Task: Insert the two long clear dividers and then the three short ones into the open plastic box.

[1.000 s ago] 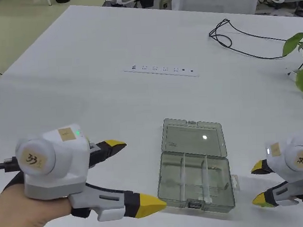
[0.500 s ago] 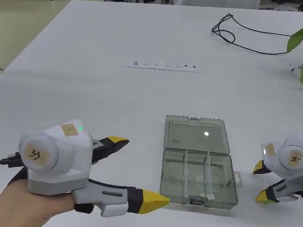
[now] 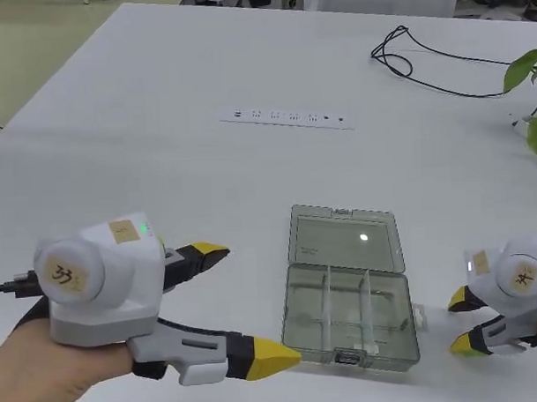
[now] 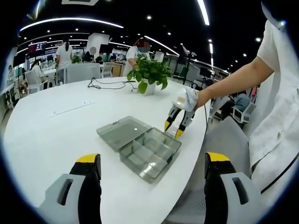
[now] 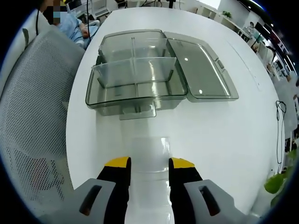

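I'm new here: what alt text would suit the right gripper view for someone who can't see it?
An open clear box with dividers inside sits on a white table, its lid lying flat beside it. Nearer, a loose clear piece lies on the table between the tool's open, yellow-tipped jaws.

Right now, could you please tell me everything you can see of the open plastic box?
The plastic box is smoky and translucent, resting on the white table. Its lid is hinged fully open and lies flat behind the base. Two long clear dividers stand upright in the base, running front to back. A small latch sits on the front edge. The left gripper and right gripper are clear of it.
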Available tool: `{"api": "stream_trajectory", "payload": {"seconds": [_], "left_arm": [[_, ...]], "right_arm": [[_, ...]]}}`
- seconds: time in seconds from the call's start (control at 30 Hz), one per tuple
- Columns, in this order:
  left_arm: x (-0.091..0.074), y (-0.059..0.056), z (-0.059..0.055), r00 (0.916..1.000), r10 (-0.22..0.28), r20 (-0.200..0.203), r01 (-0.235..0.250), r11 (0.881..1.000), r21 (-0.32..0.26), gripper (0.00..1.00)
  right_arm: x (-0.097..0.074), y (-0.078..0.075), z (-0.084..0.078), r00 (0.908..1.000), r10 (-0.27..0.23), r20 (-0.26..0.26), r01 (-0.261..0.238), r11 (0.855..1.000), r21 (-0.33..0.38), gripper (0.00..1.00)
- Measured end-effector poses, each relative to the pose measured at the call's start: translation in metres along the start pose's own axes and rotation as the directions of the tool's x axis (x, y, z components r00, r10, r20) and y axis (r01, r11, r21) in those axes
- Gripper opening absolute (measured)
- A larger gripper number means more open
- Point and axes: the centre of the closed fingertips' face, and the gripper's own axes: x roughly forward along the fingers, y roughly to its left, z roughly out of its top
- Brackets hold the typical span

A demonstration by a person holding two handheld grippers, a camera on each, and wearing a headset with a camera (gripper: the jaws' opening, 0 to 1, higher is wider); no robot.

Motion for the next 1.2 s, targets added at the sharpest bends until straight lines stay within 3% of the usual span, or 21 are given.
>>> {"api": "stream_trajectory", "payload": {"seconds": [0.43,0.8,1.03,1.2], "left_arm": [[0.006,-0.004,0.004,0.9993,-0.036,-0.009,0.037,0.999,0.017,0.92],[0.017,-0.015,0.016,0.9949,-0.101,-0.008,0.101,0.994,0.049,0.90],[0.030,-0.026,0.033,0.9872,-0.158,0.024,0.157,0.987,0.010,0.86],[0.037,-0.035,0.043,0.9818,-0.187,0.035,0.187,0.982,-0.016,0.82]], "right_arm": [[-0.031,0.003,0.012,0.9917,-0.099,0.082,0.094,0.994,0.061,0.32],[-0.069,0.011,0.037,0.9635,-0.213,0.162,0.199,0.975,0.099,0.32],[-0.101,0.025,0.068,0.9370,-0.273,0.218,0.259,0.962,0.091,0.32],[-0.118,0.035,0.086,0.9216,-0.313,0.229,0.305,0.950,0.073,0.32]]}}
